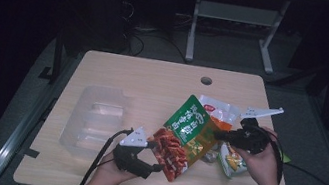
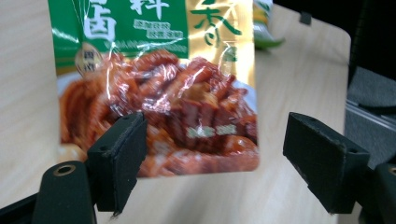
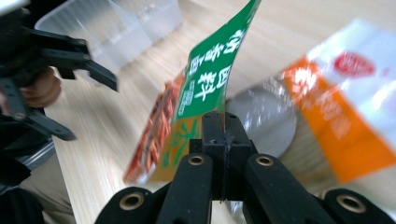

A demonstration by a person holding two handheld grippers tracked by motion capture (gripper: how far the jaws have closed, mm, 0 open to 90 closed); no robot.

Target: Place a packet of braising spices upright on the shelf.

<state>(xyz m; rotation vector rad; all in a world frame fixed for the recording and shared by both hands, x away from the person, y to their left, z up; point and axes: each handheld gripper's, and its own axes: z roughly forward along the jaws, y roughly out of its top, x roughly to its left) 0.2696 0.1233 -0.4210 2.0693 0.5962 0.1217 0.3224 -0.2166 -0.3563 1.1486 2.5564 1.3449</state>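
Between right gripper (image 3: 223, 140) jaws, green pouch (image 3: 212, 70).

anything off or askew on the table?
Nothing spilled or damaged. The green snack pouch hangs tilted off the table, pinched at one edge by the right gripper; the left gripper waits open beside it.

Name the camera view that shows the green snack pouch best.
The high view: there the green snack pouch shows whole, its edge pinched in the right gripper. The left gripper view shows its lower half with the food photo, close up. The right gripper view shows it nearly edge-on and blurred.
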